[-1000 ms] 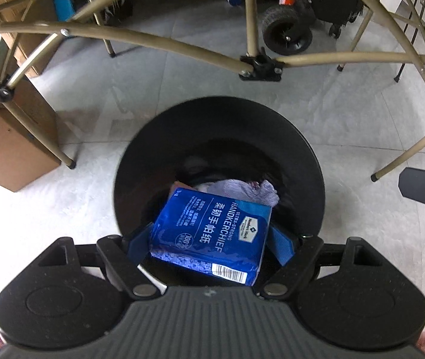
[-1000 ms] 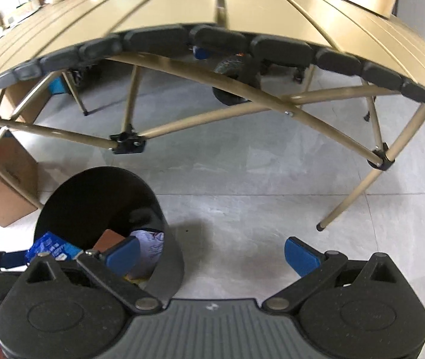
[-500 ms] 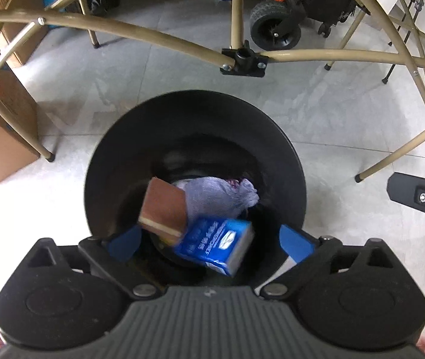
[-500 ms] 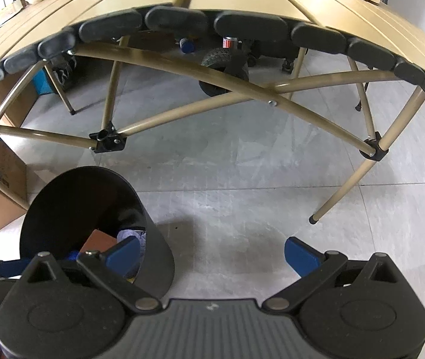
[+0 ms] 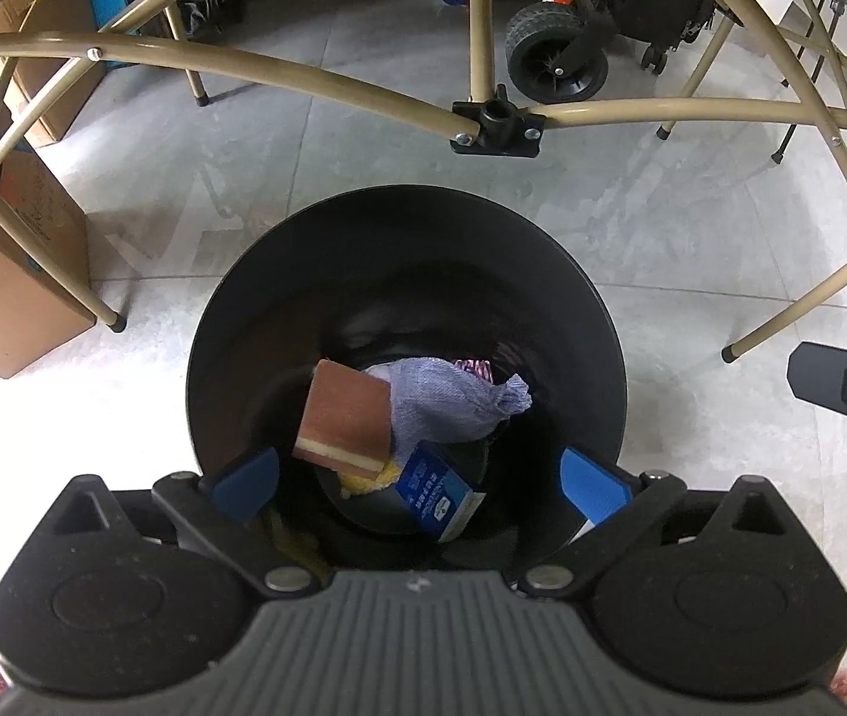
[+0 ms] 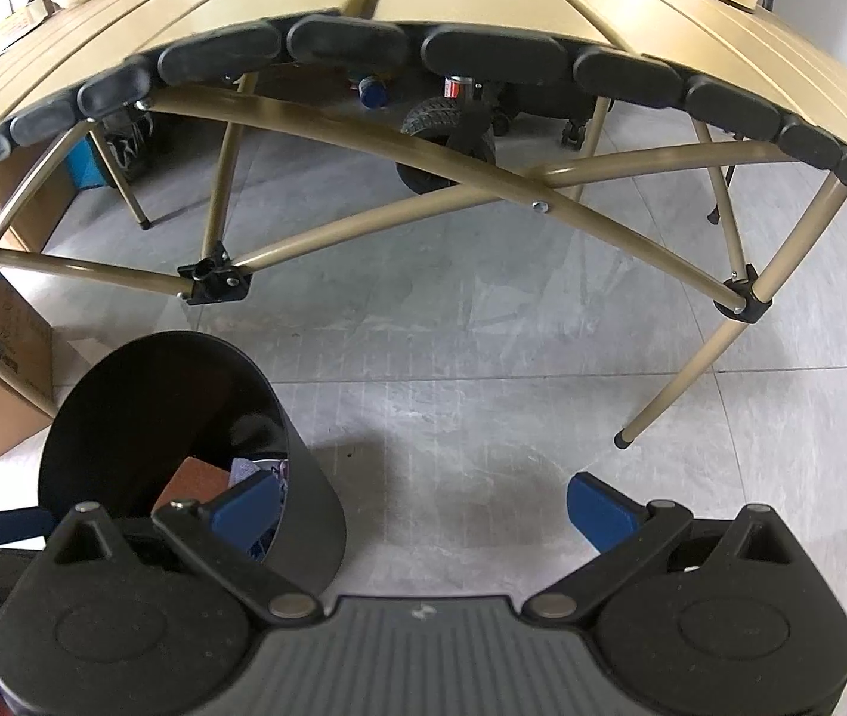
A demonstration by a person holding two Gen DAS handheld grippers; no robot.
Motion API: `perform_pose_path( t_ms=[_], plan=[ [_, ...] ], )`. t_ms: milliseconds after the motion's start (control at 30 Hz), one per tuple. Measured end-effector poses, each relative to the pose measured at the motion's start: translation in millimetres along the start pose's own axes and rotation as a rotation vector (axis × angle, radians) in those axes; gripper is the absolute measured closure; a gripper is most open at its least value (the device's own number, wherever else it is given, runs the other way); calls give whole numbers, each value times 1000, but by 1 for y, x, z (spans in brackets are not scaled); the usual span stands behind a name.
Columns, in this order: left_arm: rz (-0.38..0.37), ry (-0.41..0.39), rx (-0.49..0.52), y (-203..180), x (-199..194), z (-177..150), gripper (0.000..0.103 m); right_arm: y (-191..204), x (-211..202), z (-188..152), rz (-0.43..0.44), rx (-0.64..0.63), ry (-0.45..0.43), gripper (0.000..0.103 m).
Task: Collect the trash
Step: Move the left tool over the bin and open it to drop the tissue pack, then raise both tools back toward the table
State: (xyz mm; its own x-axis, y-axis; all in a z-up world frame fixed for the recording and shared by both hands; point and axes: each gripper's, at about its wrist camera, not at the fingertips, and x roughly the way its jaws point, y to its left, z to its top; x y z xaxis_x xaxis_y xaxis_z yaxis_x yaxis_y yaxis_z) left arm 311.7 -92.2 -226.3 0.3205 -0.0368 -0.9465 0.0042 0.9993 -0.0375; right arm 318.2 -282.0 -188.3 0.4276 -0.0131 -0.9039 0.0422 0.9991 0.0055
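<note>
Two grippers, left [image 5: 417, 480] and right [image 6: 423, 507], released; one bin [image 5: 405, 227], one tissue pack [image 5: 438, 492] inside.

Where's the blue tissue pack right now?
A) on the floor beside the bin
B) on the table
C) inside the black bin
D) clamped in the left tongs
C: the left wrist view shows the blue tissue pack lying inside the black bin beside the brown sponge and purple rag, while the left tongs stand open with nothing between them.

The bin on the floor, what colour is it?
The bin is black, clearest in the left wrist view.
</note>
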Motion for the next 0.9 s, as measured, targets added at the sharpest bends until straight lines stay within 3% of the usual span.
perform_pose_path(
  t_ms=[433,700,900],
  plan=[
    [4,-87,26,3,-21,-1,0,5,-9,3,18,-10,-24,0],
    [13,-184,43,7,-45,-1,0,12,-28,7,67,-23,-70,0],
    [23,-302,40,13,-71,-8,0,13,-65,15,146,-38,-161,0]
  ],
)
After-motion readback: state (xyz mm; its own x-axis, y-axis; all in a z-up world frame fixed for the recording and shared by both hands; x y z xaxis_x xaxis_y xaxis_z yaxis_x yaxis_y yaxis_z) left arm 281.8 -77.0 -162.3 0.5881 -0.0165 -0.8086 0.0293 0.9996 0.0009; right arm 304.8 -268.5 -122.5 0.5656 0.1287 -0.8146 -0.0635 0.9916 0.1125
